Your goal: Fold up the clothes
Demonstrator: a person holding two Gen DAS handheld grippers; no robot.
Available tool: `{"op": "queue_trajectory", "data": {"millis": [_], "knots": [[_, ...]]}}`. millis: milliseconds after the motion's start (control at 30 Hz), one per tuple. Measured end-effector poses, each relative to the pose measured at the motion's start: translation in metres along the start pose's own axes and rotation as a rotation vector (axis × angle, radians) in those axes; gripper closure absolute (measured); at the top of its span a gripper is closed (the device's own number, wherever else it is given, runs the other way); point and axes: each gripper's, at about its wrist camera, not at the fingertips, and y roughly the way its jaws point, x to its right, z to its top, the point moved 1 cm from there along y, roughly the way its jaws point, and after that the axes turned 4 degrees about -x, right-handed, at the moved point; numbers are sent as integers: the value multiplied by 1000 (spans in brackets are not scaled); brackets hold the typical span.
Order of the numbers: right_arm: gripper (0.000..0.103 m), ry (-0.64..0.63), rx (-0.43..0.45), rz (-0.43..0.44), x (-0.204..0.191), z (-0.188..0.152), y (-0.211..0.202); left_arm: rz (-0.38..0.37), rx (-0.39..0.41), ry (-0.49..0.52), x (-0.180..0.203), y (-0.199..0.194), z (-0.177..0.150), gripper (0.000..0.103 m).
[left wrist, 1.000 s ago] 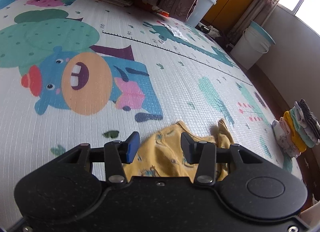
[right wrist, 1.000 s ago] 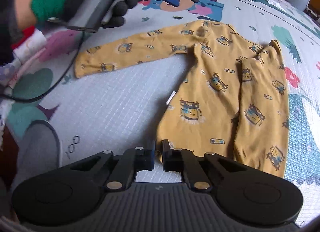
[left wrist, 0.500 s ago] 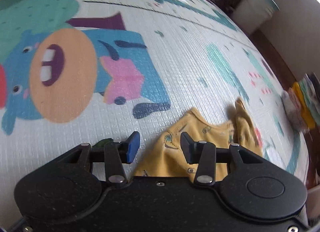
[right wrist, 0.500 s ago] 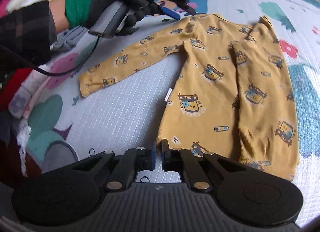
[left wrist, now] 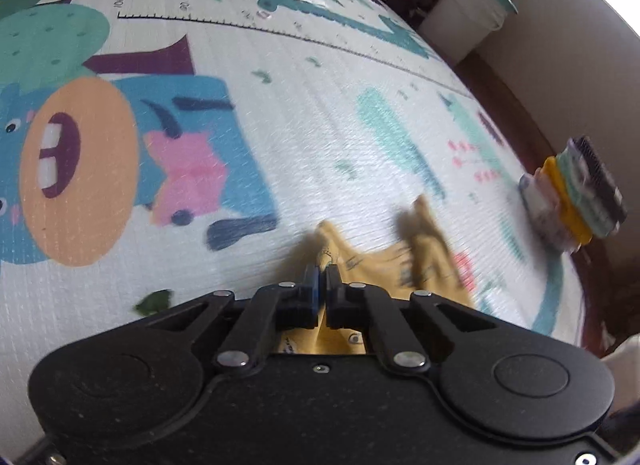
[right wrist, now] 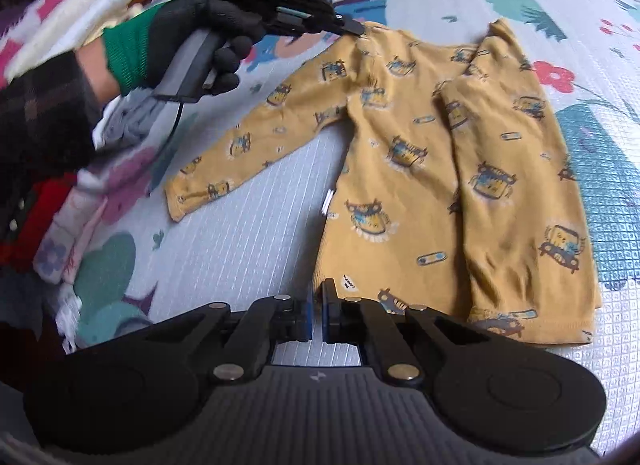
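Left gripper (right wrist: pixel 354 29) is pinched tight on the yellow shirt (right wrist: pixel 420 169) at its shoulder, near the collar. The shirt lies flat on the play mat (right wrist: pixel 248 249), one sleeve out left, the other folded over. Right gripper (right wrist: pixel 318 307) is closed at the hem corner, apparently nipping fabric, though blur hides it.

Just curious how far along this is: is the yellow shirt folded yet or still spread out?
Partly folded: one sleeve lies across the shirt body, the other sleeve stretches out on the mat.
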Motion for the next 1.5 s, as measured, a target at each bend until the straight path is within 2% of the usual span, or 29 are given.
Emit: {"op": "queue_trajectory", "data": {"millis": [133, 367, 600, 933, 1133, 1267, 1333, 1367, 1400, 1467, 1500], "knots": [[97, 114, 30, 9, 17, 4, -11, -5, -6, -37, 23, 8, 14, 102], [97, 332, 62, -5, 58, 2, -30, 62, -53, -41, 44, 46, 24, 102], [97, 524, 56, -25, 97, -15, -34, 101, -80, -41, 58, 70, 28, 102], [98, 513, 104, 25, 93, -7, -48, 84, -49, -88, 62, 57, 33, 102], [98, 533, 102, 5, 100, -12, -55, 64, -28, -97, 67, 49, 36, 102], [98, 542, 59, -37, 114, -21, -45, 78, -68, -52, 75, 73, 35, 102], [98, 568, 29, -52, 123, -29, -39, 80, -158, -8, 77, 101, 29, 102], [100, 579, 20, -55, 127, -32, -37, 74, -176, 2, 78, 111, 24, 101], [101, 562, 21, -68, 124, -31, -38, 57, -163, 17, 80, 113, 20, 95], [94, 489, 7, -111, 112, -23, -41, 38, -140, 53, 85, 107, 17, 75], [89, 464, 13, -116, 106, -21, -44, 35, -119, 57, 83, 98, 18, 72]]}}
